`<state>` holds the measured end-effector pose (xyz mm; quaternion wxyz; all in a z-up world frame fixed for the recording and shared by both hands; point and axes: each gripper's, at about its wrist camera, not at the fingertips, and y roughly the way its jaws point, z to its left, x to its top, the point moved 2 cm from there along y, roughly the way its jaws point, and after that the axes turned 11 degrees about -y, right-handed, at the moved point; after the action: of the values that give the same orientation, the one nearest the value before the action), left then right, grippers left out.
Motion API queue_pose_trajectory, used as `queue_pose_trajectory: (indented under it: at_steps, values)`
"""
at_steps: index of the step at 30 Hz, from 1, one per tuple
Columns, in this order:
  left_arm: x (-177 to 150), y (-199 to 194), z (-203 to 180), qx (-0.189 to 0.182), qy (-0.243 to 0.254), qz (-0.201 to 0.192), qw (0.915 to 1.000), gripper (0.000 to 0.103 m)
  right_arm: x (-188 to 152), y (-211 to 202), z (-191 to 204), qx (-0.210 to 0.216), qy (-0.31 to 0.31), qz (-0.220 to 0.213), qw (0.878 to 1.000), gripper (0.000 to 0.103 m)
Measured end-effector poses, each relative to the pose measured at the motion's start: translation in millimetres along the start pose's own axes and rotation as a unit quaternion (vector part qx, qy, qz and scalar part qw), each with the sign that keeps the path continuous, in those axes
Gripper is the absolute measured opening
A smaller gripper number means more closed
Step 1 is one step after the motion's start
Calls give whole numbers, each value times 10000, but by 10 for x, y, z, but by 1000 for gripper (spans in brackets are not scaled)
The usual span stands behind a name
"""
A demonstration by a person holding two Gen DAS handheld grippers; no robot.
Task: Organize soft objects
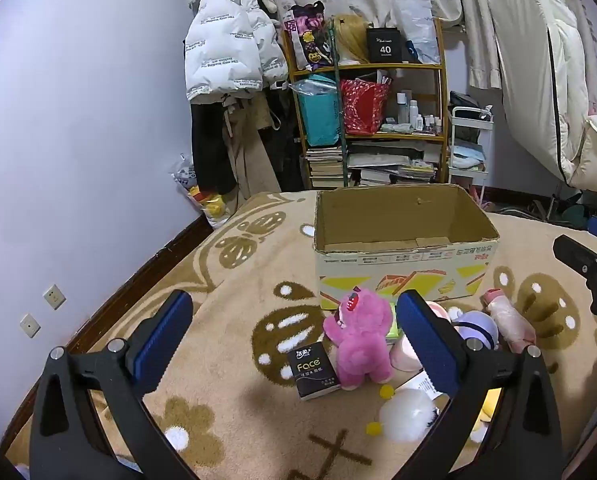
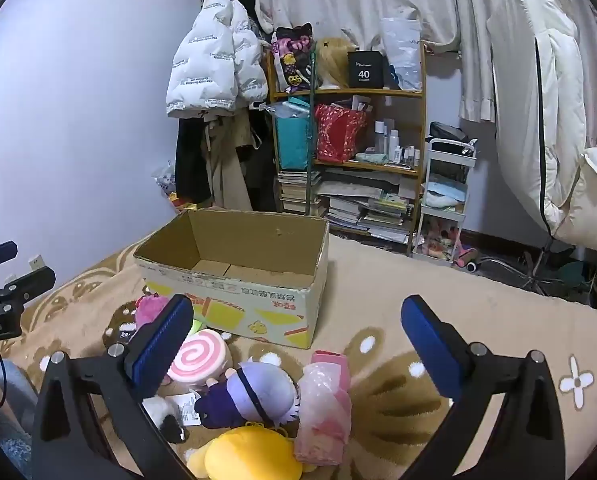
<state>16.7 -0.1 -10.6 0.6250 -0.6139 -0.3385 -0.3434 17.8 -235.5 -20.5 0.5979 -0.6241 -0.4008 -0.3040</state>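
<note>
An open, empty cardboard box (image 1: 402,236) stands on the beige blanket; it also shows in the right wrist view (image 2: 234,276). In front of it lie soft toys: a pink plush bear (image 1: 362,340), a white fluffy plush (image 1: 406,420), a purple-haired doll (image 2: 254,396), a pink swirl cushion (image 2: 200,358), a yellow plush (image 2: 254,456) and a pink wrapped bundle (image 2: 324,404). My left gripper (image 1: 294,316) is open above the bear and a black tissue pack (image 1: 314,370). My right gripper (image 2: 296,320) is open above the toy pile. Both are empty.
A wooden shelf (image 1: 378,120) with bags, bottles and books stands behind the bed beside hanging coats (image 1: 230,52). A white cart (image 2: 444,200) and a folded white duvet (image 2: 546,100) are at the right. The wall (image 1: 78,140) runs along the left.
</note>
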Motion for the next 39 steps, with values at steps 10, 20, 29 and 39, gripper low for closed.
queue_pose_trajectory:
  at_steps: [10,20,29,39]
  values:
    - [-21,-46,-70,-101,-16,48,9999,101,-30,10,-7,25,118,-2,9999,103]
    - [-15,9,2,-82,-43,128,9999,101,-23,29,-6,14,82,69,9999,103]
    - [-22,35,26,-79,-56,146,9998,101,-5,24,1,10,78,85,9999,103]
    - [-31,84,51,-53,-58,173,9998,101,3,23,8,2,72,87,9999,103]
